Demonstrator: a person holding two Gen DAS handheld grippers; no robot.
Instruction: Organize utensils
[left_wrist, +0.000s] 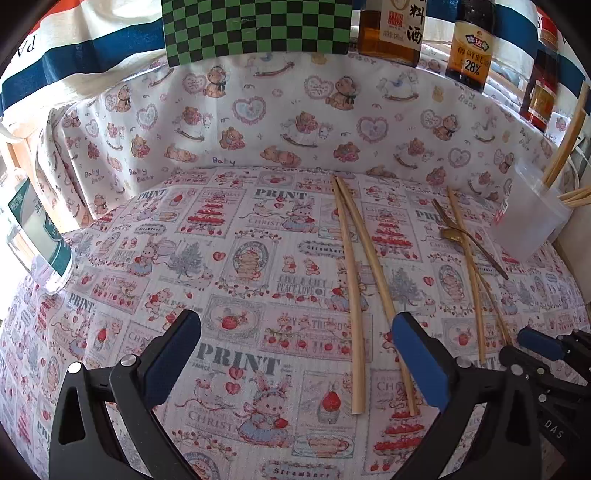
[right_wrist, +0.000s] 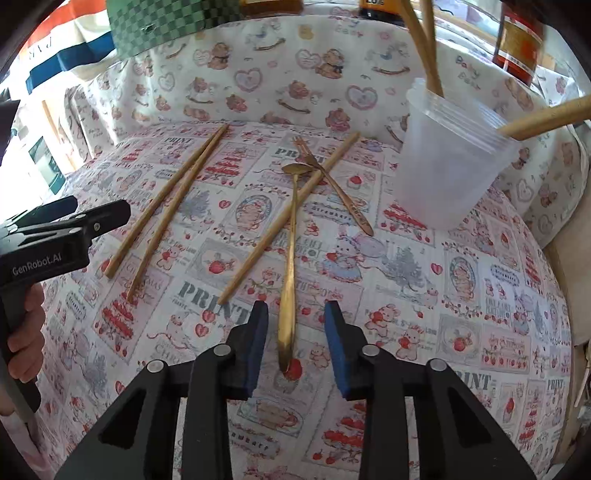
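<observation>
A gold spoon (right_wrist: 290, 266) lies on the printed cloth, its handle end between the open pads of my right gripper (right_wrist: 295, 343), not clamped. A gold fork (right_wrist: 334, 188) and a single wooden chopstick (right_wrist: 291, 214) cross it. A pair of chopsticks (right_wrist: 166, 206) lies to the left; it also shows in the left wrist view (left_wrist: 364, 280). A clear plastic cup (right_wrist: 447, 158) holding chopsticks stands at the right. My left gripper (left_wrist: 295, 354) is open and empty above the cloth, its right pad over the chopstick pair. The spoon (left_wrist: 452, 233) and cup (left_wrist: 530, 214) show there too.
Sauce bottles (left_wrist: 469, 40) stand along the back ledge behind a bear-print cloth wall. A green checked box (left_wrist: 258, 26) sits at the back. A packet (left_wrist: 40, 229) leans at the left edge. The left gripper's body (right_wrist: 48, 240) shows at the left of the right wrist view.
</observation>
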